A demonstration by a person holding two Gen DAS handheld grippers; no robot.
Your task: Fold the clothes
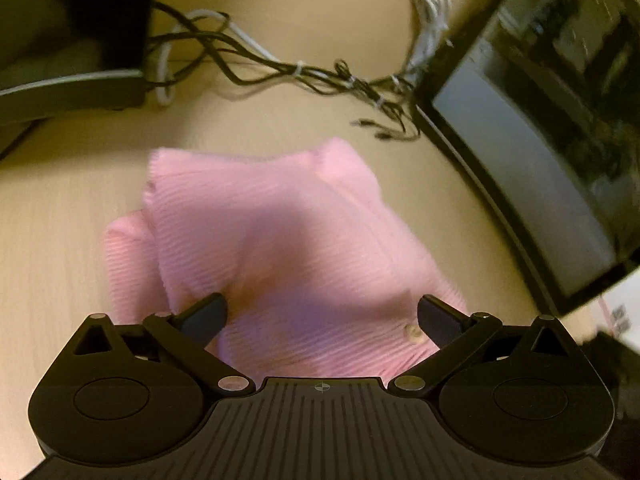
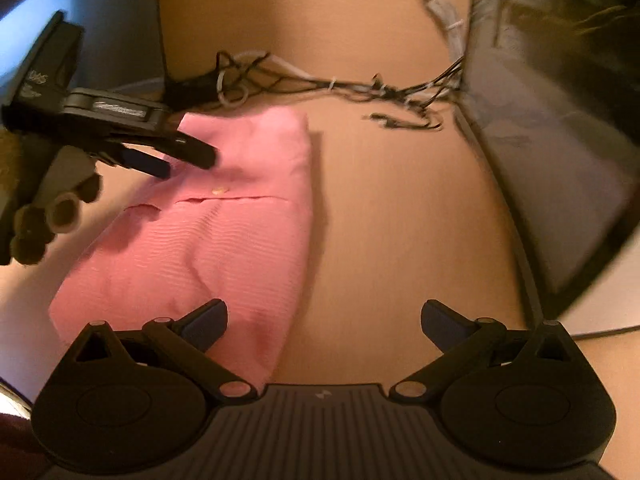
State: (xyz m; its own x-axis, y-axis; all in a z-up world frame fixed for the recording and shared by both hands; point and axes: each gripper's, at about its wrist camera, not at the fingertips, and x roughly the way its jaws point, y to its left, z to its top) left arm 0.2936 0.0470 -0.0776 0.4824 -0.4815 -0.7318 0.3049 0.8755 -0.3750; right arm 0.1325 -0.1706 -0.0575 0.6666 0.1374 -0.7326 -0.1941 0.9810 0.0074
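A pink ribbed garment (image 1: pixel 272 232) lies folded into a compact shape on the wooden table, with a small button (image 1: pixel 414 334) near its edge. My left gripper (image 1: pixel 322 316) hovers over its near part, open, with nothing held between the fingers. In the right wrist view the same garment (image 2: pixel 208 240) lies to the left, a slit and a button showing on top. The left gripper (image 2: pixel 190 163) reaches over its far end, held by a gloved hand (image 2: pixel 40 216). My right gripper (image 2: pixel 324 320) is open, its left finger (image 2: pixel 208 320) above the garment's near right corner.
A tangle of black and white cables (image 1: pixel 280 68) runs along the back of the table (image 1: pixel 60 220). A dark monitor (image 1: pixel 540 152) stands at the right, and a black stand (image 1: pixel 80 92) at the back left. Bare tabletop (image 2: pixel 400 220) lies right of the garment.
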